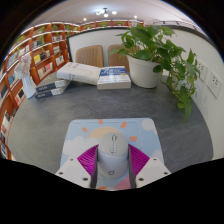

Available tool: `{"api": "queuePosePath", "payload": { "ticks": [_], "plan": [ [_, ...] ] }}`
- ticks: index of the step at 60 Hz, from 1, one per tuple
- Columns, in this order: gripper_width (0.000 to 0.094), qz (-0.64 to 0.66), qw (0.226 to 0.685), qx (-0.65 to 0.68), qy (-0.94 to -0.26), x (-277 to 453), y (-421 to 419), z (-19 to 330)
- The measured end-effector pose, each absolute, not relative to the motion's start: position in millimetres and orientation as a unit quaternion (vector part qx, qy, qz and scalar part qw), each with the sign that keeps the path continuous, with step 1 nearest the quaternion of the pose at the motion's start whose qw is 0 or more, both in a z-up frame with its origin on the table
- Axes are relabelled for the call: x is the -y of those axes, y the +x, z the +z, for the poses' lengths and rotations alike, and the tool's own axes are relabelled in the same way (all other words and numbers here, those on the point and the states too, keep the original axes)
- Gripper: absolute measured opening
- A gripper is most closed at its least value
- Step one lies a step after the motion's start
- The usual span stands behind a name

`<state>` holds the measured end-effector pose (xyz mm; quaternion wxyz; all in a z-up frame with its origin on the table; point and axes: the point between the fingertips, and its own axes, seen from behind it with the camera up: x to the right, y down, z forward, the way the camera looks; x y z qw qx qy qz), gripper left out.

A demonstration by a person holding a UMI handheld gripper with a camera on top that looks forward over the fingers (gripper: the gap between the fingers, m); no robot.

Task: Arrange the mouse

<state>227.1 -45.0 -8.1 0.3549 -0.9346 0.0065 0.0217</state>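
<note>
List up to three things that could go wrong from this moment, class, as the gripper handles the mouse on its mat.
1. The gripper has its pink pads on both sides of the white mouse; a smooth, rounded shell could slip out when lifted.
2. The mouse sits at the near edge of the pastel mouse mat; dragging it may shift or bunch the mat.
3. A wide forward swing might brush the potted plant or the stacked books.

Grey tabletop (45,125) stretching back to a white wall (205,50) with a socket plate (213,84). Bookshelves (30,55) packed with colourful books along one side, ceiling lights (104,13) overhead. Leafy potted plant (150,50), stacked books (80,73), wooden chairs (90,54) behind.
</note>
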Motion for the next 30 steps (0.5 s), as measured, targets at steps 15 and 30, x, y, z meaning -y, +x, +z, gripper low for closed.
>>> {"api": "queuePosePath", "payload": {
  "ticks": [15, 30],
  "plan": [
    [0.0663, 0.021, 0.325, 0.027, -0.945, 49.4, 222.0, -11.7],
    [0.0723, -0.005, 0.341, 0.021, -0.940, 63.7, 210.9, 62.8]
  ]
}}
